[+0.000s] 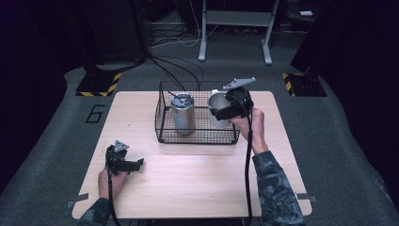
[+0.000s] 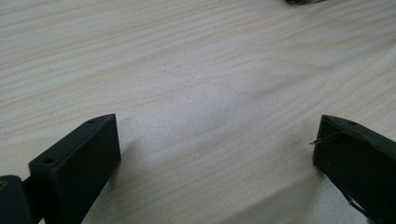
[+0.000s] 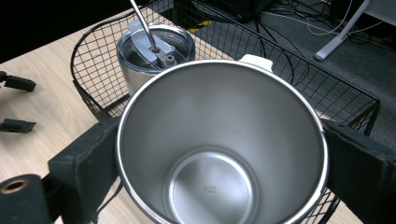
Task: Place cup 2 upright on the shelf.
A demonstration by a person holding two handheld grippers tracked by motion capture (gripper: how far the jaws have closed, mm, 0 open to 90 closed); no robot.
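A black wire basket [image 1: 197,137] stands on the table's far middle. In its left half is a steel tumbler [image 1: 182,114] with a clear lid and a straw, also seen in the right gripper view as the lidded tumbler [image 3: 154,51]. My right gripper [image 1: 227,111] is shut on an open, empty steel cup [image 1: 216,104] at the basket's right end. The jaws press the cup [image 3: 219,154] from both sides below its rim, and its base is hidden. My left gripper [image 1: 138,165] rests open on the table near the front left, with bare wood between its jaws [image 2: 215,130].
The wooden table [image 1: 202,183] has free room in front of the basket and to the left. Beyond the basket [image 3: 327,88], cables and a white stand's legs [image 1: 235,33] lie on the grey floor. The left gripper [image 3: 14,105] appears far left in the right gripper view.
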